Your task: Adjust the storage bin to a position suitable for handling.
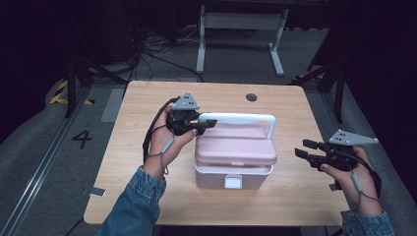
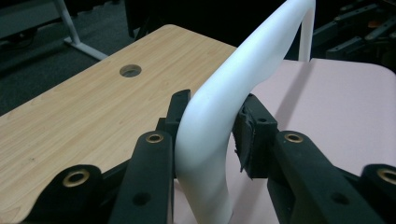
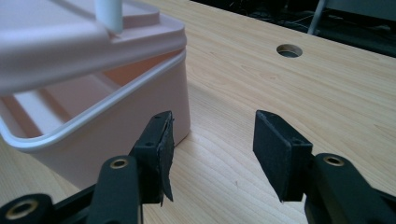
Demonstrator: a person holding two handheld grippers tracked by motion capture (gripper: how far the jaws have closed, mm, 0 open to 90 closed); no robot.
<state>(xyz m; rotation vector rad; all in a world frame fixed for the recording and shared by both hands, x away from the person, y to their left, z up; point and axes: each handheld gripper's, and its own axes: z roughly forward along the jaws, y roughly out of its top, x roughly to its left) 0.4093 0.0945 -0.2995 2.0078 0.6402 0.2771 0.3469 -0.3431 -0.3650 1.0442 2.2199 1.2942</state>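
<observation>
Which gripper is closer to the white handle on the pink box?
The left gripper. It is shut on the white handle near its bent corner. The right gripper is open, low beside the pink box, touching nothing.

A light wooden table [image 1: 147,196] with rounded corners carries everything here. Its top shows a pale straight grain, and a round cable hole [image 1: 251,97] is cut near the far edge, well beyond the left gripper [image 1: 209,123] and off toward the right gripper's [image 1: 304,148] side. Directly on the wood stands one thing, a pink box [image 1: 231,176] with a white handle, sitting about mid-table between the two grippers: just below and beside the left one, and close by the right one, whose left pad stands just beside the box's wall in the right gripper view. Bare wood lies under the right gripper. The table itself stands on a grey floor [image 1: 39,157].
</observation>
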